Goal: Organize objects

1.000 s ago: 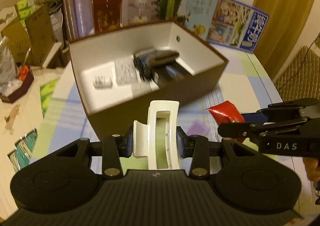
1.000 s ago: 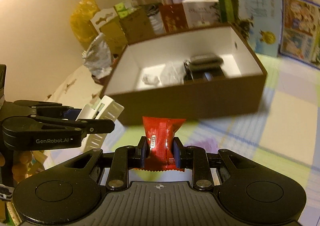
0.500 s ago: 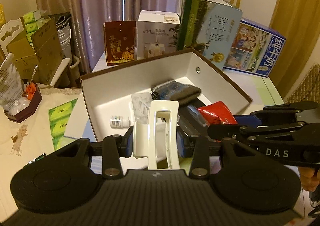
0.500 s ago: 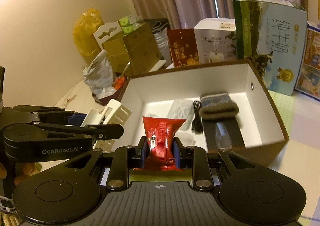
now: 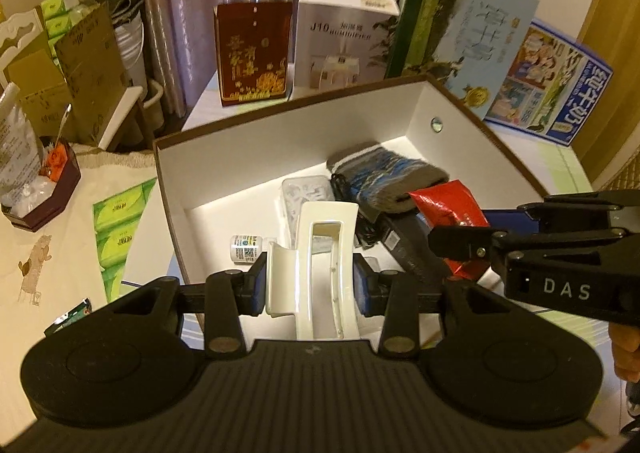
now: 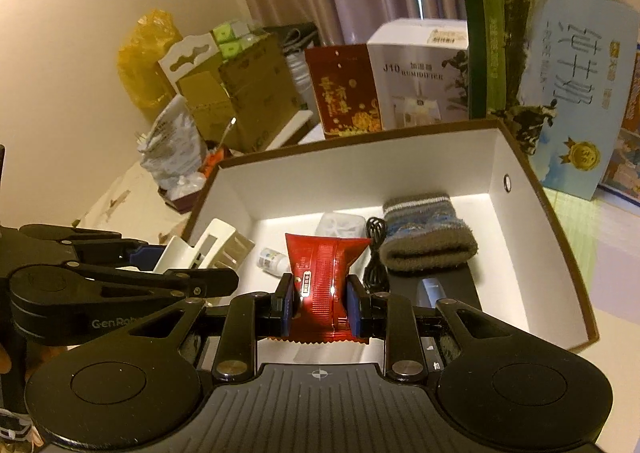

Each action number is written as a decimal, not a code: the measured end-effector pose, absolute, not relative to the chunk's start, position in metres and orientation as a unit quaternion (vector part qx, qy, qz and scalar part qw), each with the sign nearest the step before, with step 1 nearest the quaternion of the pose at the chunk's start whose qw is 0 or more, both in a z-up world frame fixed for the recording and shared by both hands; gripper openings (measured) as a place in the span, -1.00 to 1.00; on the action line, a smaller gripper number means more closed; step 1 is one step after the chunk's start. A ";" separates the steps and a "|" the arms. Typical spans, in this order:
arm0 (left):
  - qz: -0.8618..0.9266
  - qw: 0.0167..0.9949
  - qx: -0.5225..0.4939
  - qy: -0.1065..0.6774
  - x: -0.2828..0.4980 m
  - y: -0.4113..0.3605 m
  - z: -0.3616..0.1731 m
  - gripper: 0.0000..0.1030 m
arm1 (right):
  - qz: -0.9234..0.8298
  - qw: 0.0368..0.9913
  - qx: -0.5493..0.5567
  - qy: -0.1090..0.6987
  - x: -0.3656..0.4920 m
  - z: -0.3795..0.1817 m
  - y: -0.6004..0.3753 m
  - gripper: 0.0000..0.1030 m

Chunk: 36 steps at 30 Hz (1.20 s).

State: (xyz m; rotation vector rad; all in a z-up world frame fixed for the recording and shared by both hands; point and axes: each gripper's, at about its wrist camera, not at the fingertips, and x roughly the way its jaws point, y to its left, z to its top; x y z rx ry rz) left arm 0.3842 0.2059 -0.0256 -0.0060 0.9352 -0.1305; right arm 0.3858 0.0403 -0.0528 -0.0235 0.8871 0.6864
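Note:
My left gripper (image 5: 311,287) is shut on a white hair claw clip (image 5: 320,261), held above the near left part of the brown box (image 5: 280,151) with a white inside. My right gripper (image 6: 319,303) is shut on a red foil snack packet (image 6: 320,273), also over the box (image 6: 360,173). Inside the box lie a grey knitted sock (image 6: 426,237), a black cable (image 6: 374,253), a small white bottle (image 5: 246,247), a clear plastic piece (image 5: 306,189) and a dark flat object (image 6: 448,293). Each gripper shows in the other's view: the right gripper body (image 5: 560,257), the left gripper body (image 6: 100,285).
Behind the box stand a red carton (image 5: 253,53), a white humidifier box (image 5: 344,37), a tall green-and-blue milk carton (image 5: 464,33) and a blue one (image 5: 548,89). Cardboard boxes (image 5: 72,65), a bag and a tissue pack (image 5: 120,229) crowd the left side.
Both grippers have risen and moved forward from in front of the box's near wall to above its inside, each still holding its item.

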 end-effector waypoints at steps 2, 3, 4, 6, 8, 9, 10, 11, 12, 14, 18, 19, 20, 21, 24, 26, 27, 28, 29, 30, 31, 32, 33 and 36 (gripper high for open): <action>-0.061 0.886 -0.005 0.459 0.391 0.206 -0.032 -0.31 | 0.325 0.843 -0.018 0.429 0.392 -0.060 0.044 -0.54; -0.061 0.884 -0.005 0.464 0.395 0.206 -0.035 -0.31 | 0.323 0.842 -0.021 0.432 0.394 -0.063 0.044 -0.54; -0.061 0.882 -0.004 0.467 0.398 0.205 -0.039 -0.31 | 0.322 0.840 -0.023 0.436 0.397 -0.067 0.045 -0.54; -0.060 0.878 0.000 0.474 0.404 0.203 -0.046 -0.31 | 0.319 0.837 -0.026 0.443 0.402 -0.074 0.046 -0.54; -0.060 0.873 0.002 0.484 0.410 0.202 -0.053 -0.31 | 0.317 0.835 -0.027 0.450 0.406 -0.080 0.046 -0.54; -0.059 0.870 0.004 0.489 0.412 0.202 -0.057 -0.31 | 0.316 0.834 -0.028 0.452 0.407 -0.083 0.046 -0.54; -0.059 0.868 0.005 0.493 0.414 0.201 -0.060 -0.31 | 0.315 0.833 -0.030 0.454 0.409 -0.085 0.047 -0.54; -0.059 0.866 0.006 0.497 0.415 0.201 -0.064 -0.31 | 0.315 0.831 -0.031 0.457 0.410 -0.087 0.047 -0.54; -0.060 0.864 0.007 0.501 0.417 0.201 -0.067 -0.31 | 0.315 0.830 -0.031 0.460 0.411 -0.089 0.047 -0.54; -0.061 0.857 0.014 0.512 0.421 0.199 -0.073 -0.31 | 0.316 0.827 -0.035 0.464 0.413 -0.092 0.047 -0.54; -0.067 0.846 0.034 0.528 0.427 0.195 -0.085 -0.30 | 0.318 0.821 -0.044 0.472 0.415 -0.099 0.049 -0.54; -0.068 0.843 0.039 0.532 0.428 0.193 -0.087 -0.30 | 0.318 0.819 -0.046 0.475 0.415 -0.100 0.049 -0.54; -0.070 0.841 0.043 0.535 0.429 0.192 -0.090 -0.30 | 0.317 0.819 -0.048 0.476 0.415 -0.102 0.049 -0.54; -0.071 0.838 0.047 0.539 0.430 0.190 -0.093 -0.30 | 0.319 0.817 -0.050 0.478 0.416 -0.103 0.049 -0.54; -0.071 0.831 0.054 0.549 0.432 0.189 -0.102 -0.30 | 0.317 0.815 -0.055 0.482 0.418 -0.106 0.050 -0.54; -0.069 0.828 0.055 0.554 0.434 0.190 -0.106 -0.30 | 0.317 0.814 -0.058 0.484 0.418 -0.106 0.049 -0.54; -0.069 0.826 0.054 0.556 0.435 0.190 -0.107 -0.30 | 0.317 0.813 -0.059 0.484 0.418 -0.106 0.049 -0.54; -0.069 0.826 0.053 0.557 0.435 0.190 -0.109 -0.30 | 0.317 0.813 -0.059 0.485 0.419 -0.107 0.049 -0.54; -0.069 0.825 0.054 0.558 0.436 0.190 -0.110 -0.30 | 0.316 0.813 -0.060 0.486 0.419 -0.107 0.049 -0.54; -0.068 0.825 0.055 0.559 0.436 0.190 -0.111 -0.30 | 0.316 0.812 -0.060 0.487 0.419 -0.107 0.049 -0.54; -0.068 0.824 0.055 0.560 0.436 0.191 -0.111 -0.30 | 0.316 0.812 -0.060 0.488 0.420 -0.107 0.049 -0.54; -0.067 0.823 0.054 0.561 0.437 0.191 -0.112 -0.31 | 0.316 0.811 -0.061 0.488 0.420 -0.107 0.049 -0.54; -0.067 0.823 0.054 0.561 0.437 0.191 -0.112 -0.31 | 0.316 0.811 -0.063 0.489 0.420 -0.108 0.049 -0.54; -0.066 0.824 0.056 0.559 0.437 0.192 -0.110 -0.26 | 0.317 0.809 -0.065 0.490 0.420 -0.108 0.050 -0.54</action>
